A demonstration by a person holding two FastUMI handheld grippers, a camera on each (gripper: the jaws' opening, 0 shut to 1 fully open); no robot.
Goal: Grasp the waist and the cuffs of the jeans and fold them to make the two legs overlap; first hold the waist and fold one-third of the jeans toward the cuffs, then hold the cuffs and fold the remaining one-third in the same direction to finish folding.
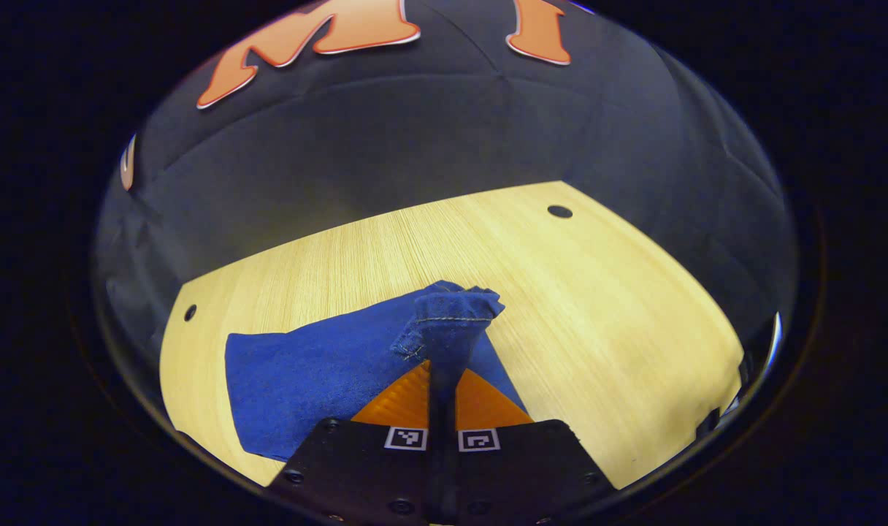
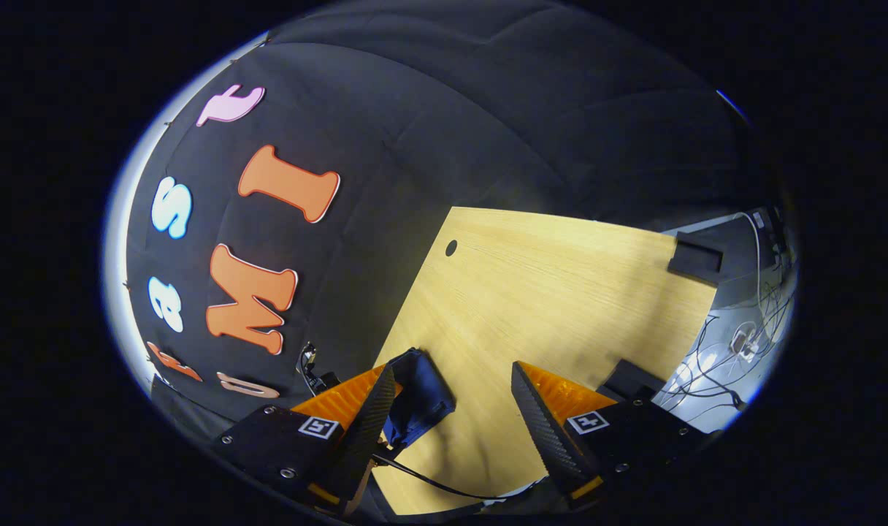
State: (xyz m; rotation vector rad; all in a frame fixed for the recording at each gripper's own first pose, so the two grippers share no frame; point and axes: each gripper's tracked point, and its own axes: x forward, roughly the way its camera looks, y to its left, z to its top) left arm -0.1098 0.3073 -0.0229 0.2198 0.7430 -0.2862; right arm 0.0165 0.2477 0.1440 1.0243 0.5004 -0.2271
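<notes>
Blue jeans (image 1: 320, 372) lie folded flat on the light wooden table (image 1: 597, 307) in the left gripper view. My left gripper (image 1: 442, 365) is shut on a bunched hem or edge of the denim (image 1: 455, 310), which rises as a stitched peak just past the fingertips. The rest of the cloth spreads down and to the left of the fingers. In the right gripper view my right gripper (image 2: 453, 369) is open over bare table (image 2: 546, 292), fingers wide apart with nothing between them.
Round holes mark the tabletop (image 1: 559, 212) (image 1: 190, 313) (image 2: 451, 248). A dark boxy object (image 2: 418, 398) with a cable sits beside the right gripper's left finger. A black block (image 2: 696, 256) lies at the table's far corner, with tangled cables (image 2: 736, 343) beyond its edge.
</notes>
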